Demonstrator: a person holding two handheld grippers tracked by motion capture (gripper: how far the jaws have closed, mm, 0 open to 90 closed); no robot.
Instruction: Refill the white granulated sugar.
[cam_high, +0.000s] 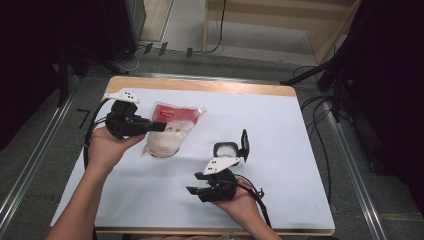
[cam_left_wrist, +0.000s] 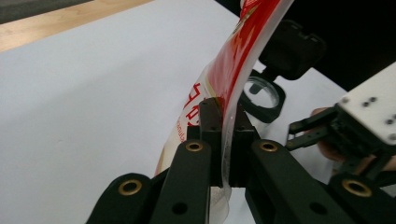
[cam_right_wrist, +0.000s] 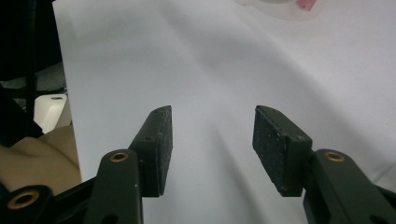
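Note:
A red and white plastic pouch (cam_high: 170, 131) lies tilted at the table's left middle, one side lifted. My left gripper (cam_high: 159, 126) is shut on that pouch's edge; in the left gripper view the pads (cam_left_wrist: 211, 122) pinch the clear seam and the pouch (cam_left_wrist: 236, 60) curves up and away. My right gripper (cam_high: 195, 192) rests low near the front middle, pointing left, open with nothing between its pads (cam_right_wrist: 161, 135). A small black case with a round clear window (cam_high: 226, 149) and a raised lid (cam_high: 244, 142) sits just beyond the right gripper.
A white sheet (cam_high: 280, 130) covers the wooden table (cam_high: 200, 85). In the right gripper view a corner of the pouch (cam_right_wrist: 280, 7) lies far ahead. Cables and dark stands crowd the floor at left and right.

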